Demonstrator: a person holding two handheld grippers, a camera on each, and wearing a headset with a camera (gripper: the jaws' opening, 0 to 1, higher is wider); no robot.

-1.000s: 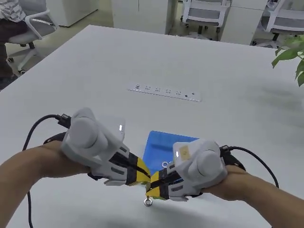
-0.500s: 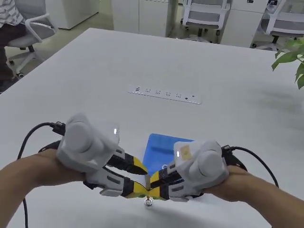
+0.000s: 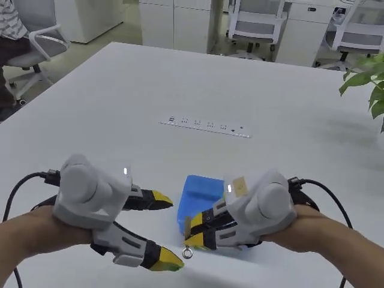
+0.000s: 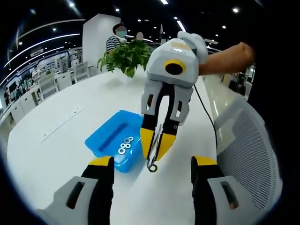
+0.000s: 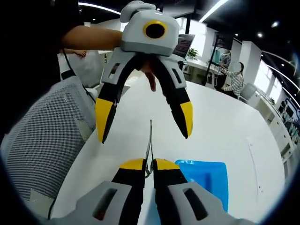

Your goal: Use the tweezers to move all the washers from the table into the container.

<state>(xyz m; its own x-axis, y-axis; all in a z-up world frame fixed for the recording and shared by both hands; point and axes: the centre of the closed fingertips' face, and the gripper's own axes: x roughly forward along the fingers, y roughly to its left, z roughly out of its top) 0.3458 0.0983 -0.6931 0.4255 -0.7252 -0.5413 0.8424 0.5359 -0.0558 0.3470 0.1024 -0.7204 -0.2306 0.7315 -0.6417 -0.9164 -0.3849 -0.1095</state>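
Note:
My right gripper (image 3: 192, 231) (image 5: 149, 164) is shut on thin metal tweezers (image 5: 150, 136) (image 4: 156, 143), which point down at the table. A small steel washer (image 3: 188, 252) (image 4: 152, 167) sits at the tweezers' tip, close to the tabletop; I cannot tell whether it is lifted. The blue container (image 3: 197, 193) (image 4: 112, 138) (image 5: 202, 180) lies just beyond, with several washers (image 4: 125, 145) inside. My left gripper (image 3: 167, 231) (image 4: 152, 161) is open, with its jaws spread wide. It faces the right gripper a short way to the left and touches neither the tweezers nor the washer.
A white power strip (image 3: 205, 127) lies flat mid-table. Office chairs (image 3: 255, 18) stand past the far edge, and a green plant (image 3: 366, 78) is at the right. The gripper cables (image 3: 327, 195) trail back over the table towards the person.
My left gripper has opened and drawn back to the left, away from the right gripper's tip. The right gripper holds the tweezers in about the same spot. The head view has shifted slightly.

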